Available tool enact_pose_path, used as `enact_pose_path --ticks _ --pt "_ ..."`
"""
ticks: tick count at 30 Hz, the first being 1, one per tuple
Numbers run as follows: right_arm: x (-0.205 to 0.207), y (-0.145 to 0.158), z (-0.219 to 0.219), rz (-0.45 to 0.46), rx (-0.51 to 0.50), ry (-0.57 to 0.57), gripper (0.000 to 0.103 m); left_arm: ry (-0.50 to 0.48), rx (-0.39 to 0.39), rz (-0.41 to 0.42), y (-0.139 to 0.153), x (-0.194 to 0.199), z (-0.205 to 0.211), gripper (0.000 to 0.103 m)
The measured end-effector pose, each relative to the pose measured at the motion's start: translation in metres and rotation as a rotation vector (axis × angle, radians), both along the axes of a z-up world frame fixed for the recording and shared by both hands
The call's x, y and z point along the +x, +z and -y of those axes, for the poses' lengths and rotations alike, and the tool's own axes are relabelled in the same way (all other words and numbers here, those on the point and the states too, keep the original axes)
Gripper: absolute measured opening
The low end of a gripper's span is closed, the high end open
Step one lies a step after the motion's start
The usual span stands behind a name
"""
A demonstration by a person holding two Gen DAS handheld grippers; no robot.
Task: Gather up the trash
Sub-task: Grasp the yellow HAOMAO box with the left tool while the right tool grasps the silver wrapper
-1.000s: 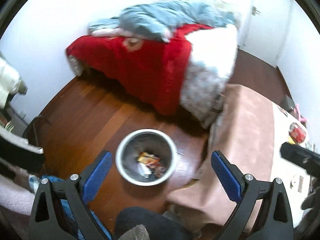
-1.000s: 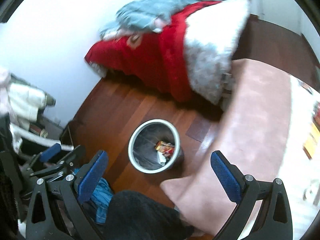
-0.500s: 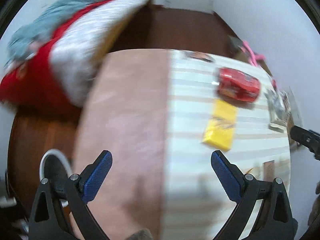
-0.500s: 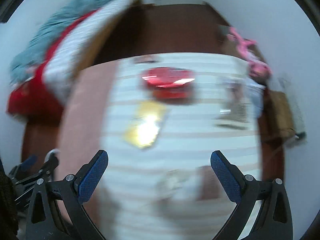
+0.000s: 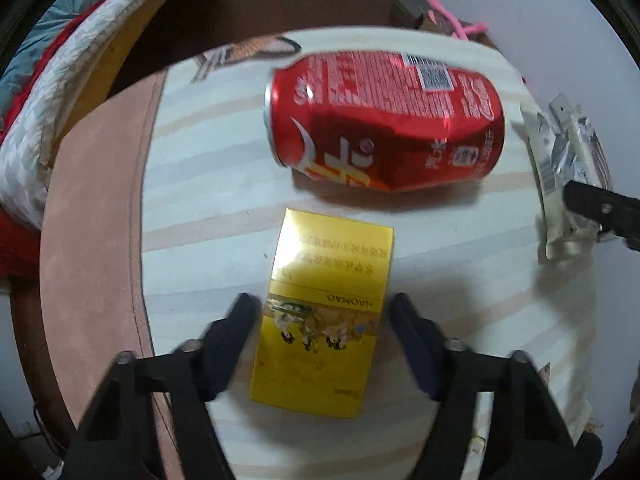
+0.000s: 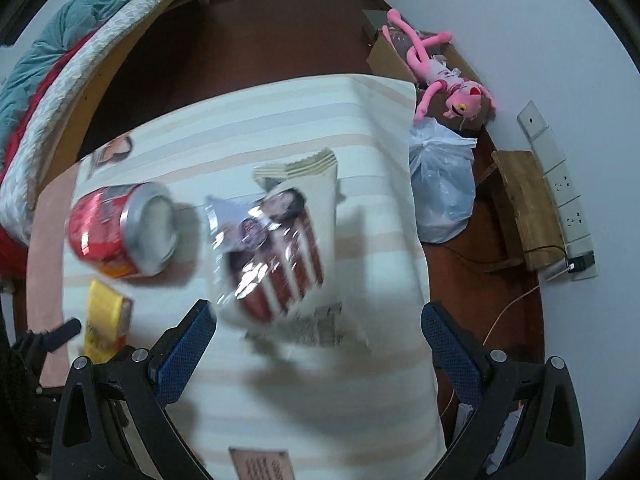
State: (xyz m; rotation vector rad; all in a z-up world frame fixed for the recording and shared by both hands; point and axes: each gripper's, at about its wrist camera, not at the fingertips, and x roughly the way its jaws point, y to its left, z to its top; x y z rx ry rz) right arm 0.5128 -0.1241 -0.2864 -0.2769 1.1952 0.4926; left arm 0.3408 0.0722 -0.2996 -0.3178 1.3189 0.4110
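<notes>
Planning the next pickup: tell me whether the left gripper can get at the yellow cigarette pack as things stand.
Probably yes. The left gripper is open with a finger on either side of the yellow cigarette pack, which lies flat on the striped cloth. Nothing sits between them; the red can lies beyond, apart from the pack.

The left gripper (image 5: pixel 320 312) has its jaws narrowed but apart, while the right gripper (image 6: pixel 318 330) is spread wide.

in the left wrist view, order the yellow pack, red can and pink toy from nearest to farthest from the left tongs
1. Flat yellow cardboard pack: lying between the open left tongs.
2. Dented red soda can: on its side just beyond the pack.
3. Pink plush toy: past the table's far edge, by the wall.
</notes>
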Motion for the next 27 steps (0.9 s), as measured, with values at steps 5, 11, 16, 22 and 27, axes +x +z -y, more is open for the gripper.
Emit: enact_pose_path --ticks 5,11,16,22,27 --pt "0.007 -0.015 -0.007 -0.036 0.017 -0.008 0.096 0.024 0.045 0.008 0.003 -0.01 0.002 0.054" --pt "-0.001 -0.021 -0.009 -0.046 0.016 -0.012 0.06 0.062 0.083 0.038 0.013 -0.029 0.003 0.054" --pt "-0.024 -0.002 -0.003 -0.032 0.06 0.002 0.053 0.091 0.115 0.109 0.044 -0.063 -0.001 0.054" --pt "-0.073 0.035 0.004 0.005 0.126 0.042 0.05 0.137 0.145 0.225 0.095 -0.111 -0.005 0.054" --pt "-0.133 0.065 -0.002 0.025 0.191 0.104 0.036 0.171 0.173 0.306 0.137 -0.156 -0.02 0.054"
